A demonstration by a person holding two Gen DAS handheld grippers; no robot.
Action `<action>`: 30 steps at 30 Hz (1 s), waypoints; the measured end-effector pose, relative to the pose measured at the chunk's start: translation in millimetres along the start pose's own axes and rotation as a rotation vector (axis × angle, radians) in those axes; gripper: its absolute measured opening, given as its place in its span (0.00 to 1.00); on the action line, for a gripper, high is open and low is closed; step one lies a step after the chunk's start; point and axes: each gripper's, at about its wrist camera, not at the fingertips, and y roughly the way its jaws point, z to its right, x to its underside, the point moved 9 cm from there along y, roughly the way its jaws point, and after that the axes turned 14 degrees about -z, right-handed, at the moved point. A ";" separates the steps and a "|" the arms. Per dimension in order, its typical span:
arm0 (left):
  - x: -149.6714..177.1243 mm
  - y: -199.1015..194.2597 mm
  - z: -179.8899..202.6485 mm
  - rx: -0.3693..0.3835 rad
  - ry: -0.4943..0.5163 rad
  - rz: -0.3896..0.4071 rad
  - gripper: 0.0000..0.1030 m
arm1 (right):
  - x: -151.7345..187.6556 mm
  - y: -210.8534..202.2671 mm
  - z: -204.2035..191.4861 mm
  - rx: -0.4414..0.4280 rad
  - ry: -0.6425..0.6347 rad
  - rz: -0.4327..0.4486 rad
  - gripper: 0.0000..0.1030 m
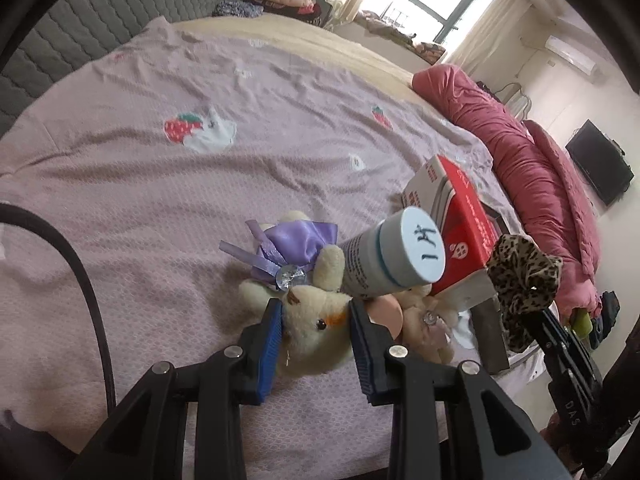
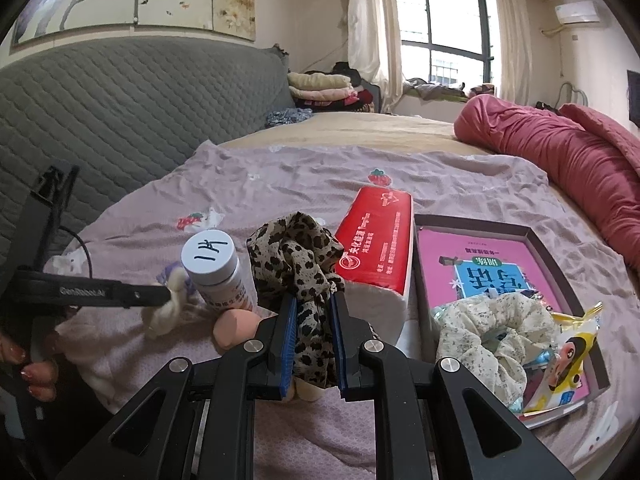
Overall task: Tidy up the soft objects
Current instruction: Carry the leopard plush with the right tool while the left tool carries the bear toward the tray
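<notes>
My left gripper (image 1: 316,320) is shut on the head of a cream plush toy (image 1: 316,326) with a purple satin bow (image 1: 296,242), low over the pink bedspread. My right gripper (image 2: 314,312) is shut on a leopard-print scrunchie (image 2: 298,256) and holds it above the bed; the scrunchie also shows in the left wrist view (image 1: 524,276). A floral cream scrunchie (image 2: 492,332) lies in a shallow box tray (image 2: 536,236) at the right. A peach sponge (image 2: 234,326) lies by a white pill bottle (image 2: 216,272).
A red tissue pack (image 2: 376,240) stands between the bottle and the tray. The tray holds a pink book (image 2: 472,256) and a yellow snack packet (image 2: 568,356). A rolled red quilt (image 2: 568,164) lies at the right. A grey padded headboard (image 2: 120,92) is behind.
</notes>
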 end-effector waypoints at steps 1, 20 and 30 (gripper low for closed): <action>-0.2 -2.6 -0.2 -0.002 0.000 0.005 0.32 | 0.0 -0.8 0.2 -0.002 0.001 0.002 0.16; -5.2 -44.6 18.3 -0.026 0.025 0.091 0.32 | -6.5 -18.3 12.0 -0.016 0.047 0.055 0.16; -6.8 -57.9 75.0 -0.014 0.107 0.114 0.32 | -11.0 -48.8 51.6 0.019 0.154 0.143 0.16</action>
